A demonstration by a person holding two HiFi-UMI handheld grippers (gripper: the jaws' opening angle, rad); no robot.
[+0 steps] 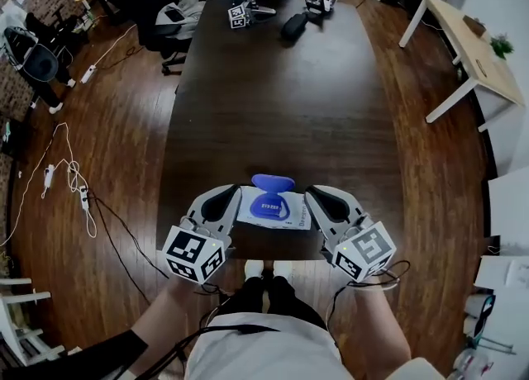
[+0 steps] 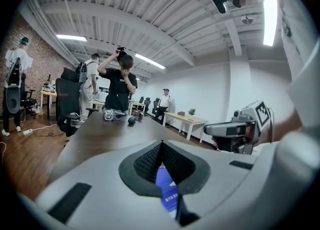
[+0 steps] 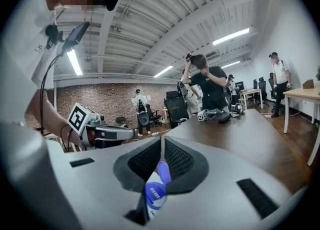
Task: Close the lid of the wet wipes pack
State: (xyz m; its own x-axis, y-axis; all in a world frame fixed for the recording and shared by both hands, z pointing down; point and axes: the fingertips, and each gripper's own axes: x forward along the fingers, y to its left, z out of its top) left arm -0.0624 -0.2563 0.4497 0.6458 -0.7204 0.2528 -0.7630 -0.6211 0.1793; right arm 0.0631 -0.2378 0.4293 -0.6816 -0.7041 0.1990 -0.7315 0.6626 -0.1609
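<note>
The wet wipes pack [image 1: 273,207] lies at the near edge of the table [image 1: 273,97], its blue lid [image 1: 272,182] raised on the far side. I have the left gripper [image 1: 231,198] just left of it and the right gripper [image 1: 318,198] just right. Both pairs of fingers are closed tip to tip.

White wet wipes pack [image 1: 274,210] — blue lid [image 1: 273,182] open — at table's [image 1: 273,97] near edge

Left gripper [image 2: 161,145] jaws together at the tips, blue wipes pack [image 2: 167,194] showing through the gap below them, right gripper [image 2: 214,130] level off to the right, dark counter [image 2: 95,134] running ahead, people standing beyond it.
</note>
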